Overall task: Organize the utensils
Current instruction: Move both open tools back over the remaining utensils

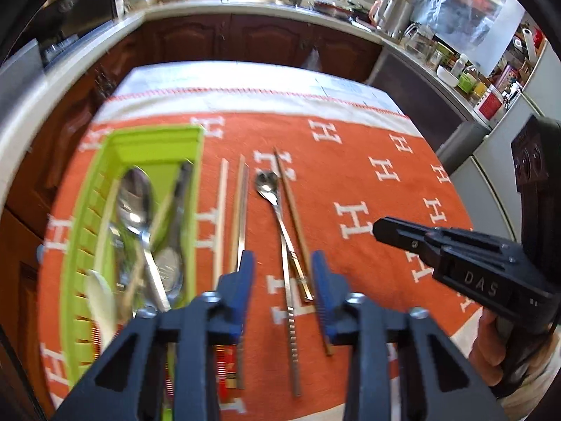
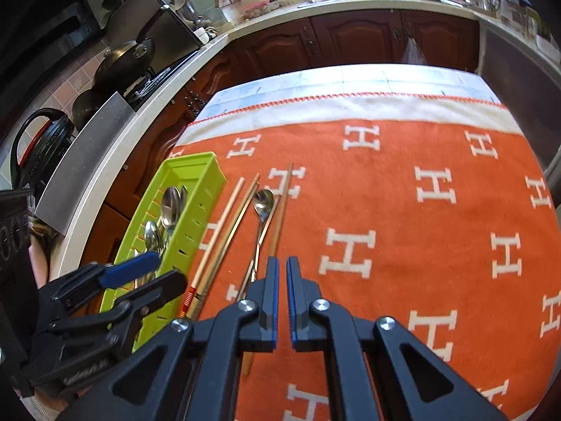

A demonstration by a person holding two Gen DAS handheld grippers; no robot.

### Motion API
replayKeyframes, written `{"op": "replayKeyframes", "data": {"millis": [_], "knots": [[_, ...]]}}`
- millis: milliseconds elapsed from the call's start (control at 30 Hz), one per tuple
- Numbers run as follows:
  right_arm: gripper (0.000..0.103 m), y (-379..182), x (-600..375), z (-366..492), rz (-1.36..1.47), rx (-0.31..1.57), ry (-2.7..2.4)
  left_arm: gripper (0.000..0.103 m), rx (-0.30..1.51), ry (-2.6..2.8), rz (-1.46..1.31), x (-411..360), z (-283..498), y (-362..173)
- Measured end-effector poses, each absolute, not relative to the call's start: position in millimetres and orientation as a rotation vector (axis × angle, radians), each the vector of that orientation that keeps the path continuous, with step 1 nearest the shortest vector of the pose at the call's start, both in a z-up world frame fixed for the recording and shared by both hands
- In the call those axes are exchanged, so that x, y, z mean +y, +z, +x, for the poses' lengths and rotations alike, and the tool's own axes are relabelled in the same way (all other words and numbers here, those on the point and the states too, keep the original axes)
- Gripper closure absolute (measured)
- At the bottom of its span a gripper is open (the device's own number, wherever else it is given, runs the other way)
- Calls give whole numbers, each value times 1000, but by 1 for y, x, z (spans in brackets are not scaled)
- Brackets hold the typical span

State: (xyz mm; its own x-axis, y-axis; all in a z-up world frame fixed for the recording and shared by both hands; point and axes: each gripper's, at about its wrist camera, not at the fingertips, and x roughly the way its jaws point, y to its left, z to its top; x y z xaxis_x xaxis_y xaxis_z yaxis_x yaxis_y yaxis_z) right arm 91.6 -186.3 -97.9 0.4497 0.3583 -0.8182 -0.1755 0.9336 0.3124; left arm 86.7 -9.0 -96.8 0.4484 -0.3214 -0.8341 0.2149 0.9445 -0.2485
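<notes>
Utensils are partly sorted: several spoons point(image 1: 135, 203) already lie inside the green tray point(image 1: 84, 231), while just right of the tray a small spoon point(image 1: 268, 184) and a handful of chopsticks point(image 1: 240, 217) wait on the orange cloth point(image 1: 350, 161). Left claw point(image 1: 282, 280) hovers wide open over those leftovers, gripping nothing. Right claw point(image 2: 282, 280), further right of the tray, sits nearly closed and empty. Roughly halfway, I'd say.
</notes>
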Motion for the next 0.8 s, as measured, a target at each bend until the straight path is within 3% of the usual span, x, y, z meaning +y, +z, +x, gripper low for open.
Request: {"op": "replayKeyframes", "data": {"millis": [167,800], "knots": [[98,-114,-198,89,241,1085,328,90,1129,-368,-144,-21,94,-118],[98,-132,-222,83,317,1085,330,93,1254,-296,-148,-39,108,-157]]}}
